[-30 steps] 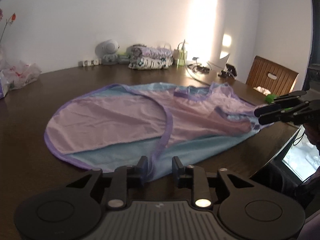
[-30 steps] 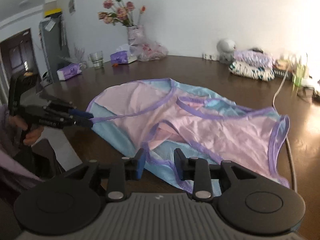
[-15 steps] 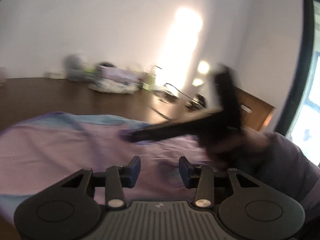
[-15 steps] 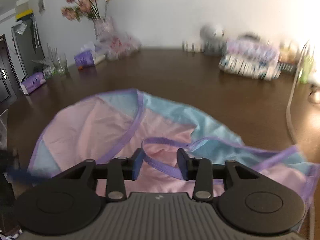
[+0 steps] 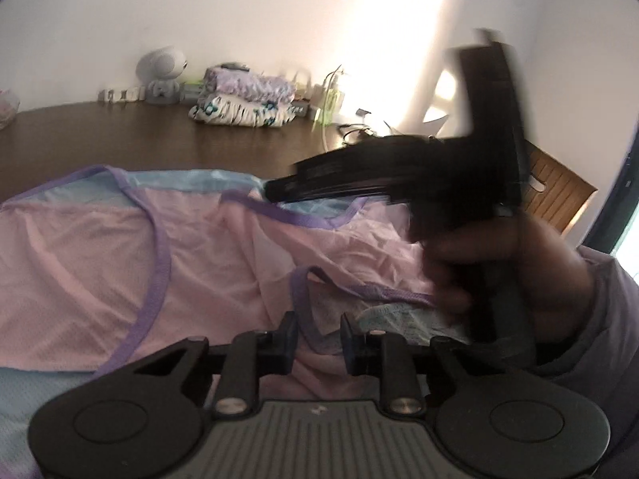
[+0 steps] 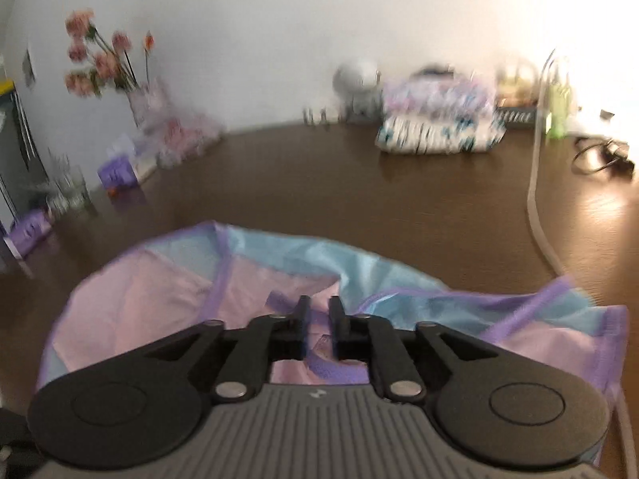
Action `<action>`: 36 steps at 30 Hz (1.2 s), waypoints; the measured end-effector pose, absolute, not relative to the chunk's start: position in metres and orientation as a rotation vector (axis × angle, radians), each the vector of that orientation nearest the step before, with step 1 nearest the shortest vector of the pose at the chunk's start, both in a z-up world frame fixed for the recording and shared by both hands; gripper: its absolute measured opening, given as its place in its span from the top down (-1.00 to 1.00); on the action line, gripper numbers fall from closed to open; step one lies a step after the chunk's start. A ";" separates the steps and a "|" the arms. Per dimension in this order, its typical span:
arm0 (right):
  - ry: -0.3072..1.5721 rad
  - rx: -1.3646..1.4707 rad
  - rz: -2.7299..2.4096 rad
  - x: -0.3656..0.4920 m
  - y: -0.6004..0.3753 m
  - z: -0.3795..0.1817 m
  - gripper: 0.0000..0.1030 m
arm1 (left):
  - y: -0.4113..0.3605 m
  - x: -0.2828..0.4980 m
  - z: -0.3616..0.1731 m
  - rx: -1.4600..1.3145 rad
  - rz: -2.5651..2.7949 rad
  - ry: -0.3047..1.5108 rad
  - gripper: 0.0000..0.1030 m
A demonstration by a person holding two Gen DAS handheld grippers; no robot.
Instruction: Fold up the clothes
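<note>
A: Jaws first. Your left gripper (image 5: pixel 315 337) has its fingers parted, purple trim of the garment (image 5: pixel 120 255) running into the gap, not pinched as far as I can see. Your right gripper (image 6: pixel 318 327) is nearly closed, narrow gap, purple trim between the fingers; blurred, so can't tell whether it's clamped.

B: Layout, big to small?

A: Brown table (image 6: pixel 359 207) carries everything. Pink-and-blue garment lies spread and rumpled on its near side, under both your grippers. Stack of folded clothes (image 5: pixel 243 101) at the far edge by the wall, well apart from the garment. Vase of flowers (image 6: pixel 120 76) far left. Small white round gadget (image 5: pixel 161 74) just beside the stack.

B: Right hand?

A: Your right hand (image 5: pixel 499 263) wraps the handle, blurred, above the garment.
</note>
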State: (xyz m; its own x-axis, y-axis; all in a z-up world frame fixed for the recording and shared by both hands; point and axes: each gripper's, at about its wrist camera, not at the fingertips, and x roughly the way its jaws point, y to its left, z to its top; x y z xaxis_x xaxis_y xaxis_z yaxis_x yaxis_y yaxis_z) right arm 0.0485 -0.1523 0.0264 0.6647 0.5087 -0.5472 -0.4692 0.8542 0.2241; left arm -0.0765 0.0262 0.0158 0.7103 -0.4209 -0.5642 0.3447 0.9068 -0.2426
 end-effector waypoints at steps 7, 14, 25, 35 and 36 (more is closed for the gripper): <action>0.541 0.014 0.583 -0.041 -0.234 0.046 0.07 | 0.081 -0.092 0.028 -0.066 -0.361 0.602 0.06; 0.626 0.041 0.575 -0.079 -0.257 0.021 0.25 | 0.090 -0.081 0.016 -0.041 -0.213 0.661 0.05; 0.529 -0.041 0.445 -0.092 -0.294 0.029 0.54 | 0.057 -0.093 0.037 -0.033 -0.259 0.594 0.04; 0.481 -0.121 0.515 -0.115 -0.299 0.030 0.53 | -0.105 -0.048 0.041 0.346 -0.624 0.693 0.12; 0.457 -0.159 0.543 -0.121 -0.298 0.031 0.53 | -0.111 -0.047 0.039 0.354 -0.653 0.691 0.14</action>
State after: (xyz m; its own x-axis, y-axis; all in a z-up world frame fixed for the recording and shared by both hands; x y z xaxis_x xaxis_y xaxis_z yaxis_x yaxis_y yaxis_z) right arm -0.1207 -0.2983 0.0314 0.7592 0.4612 -0.4593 -0.5309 0.8470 -0.0270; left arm -0.0473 -0.1107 0.0388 0.5852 -0.4343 -0.6848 0.6589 0.7469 0.0894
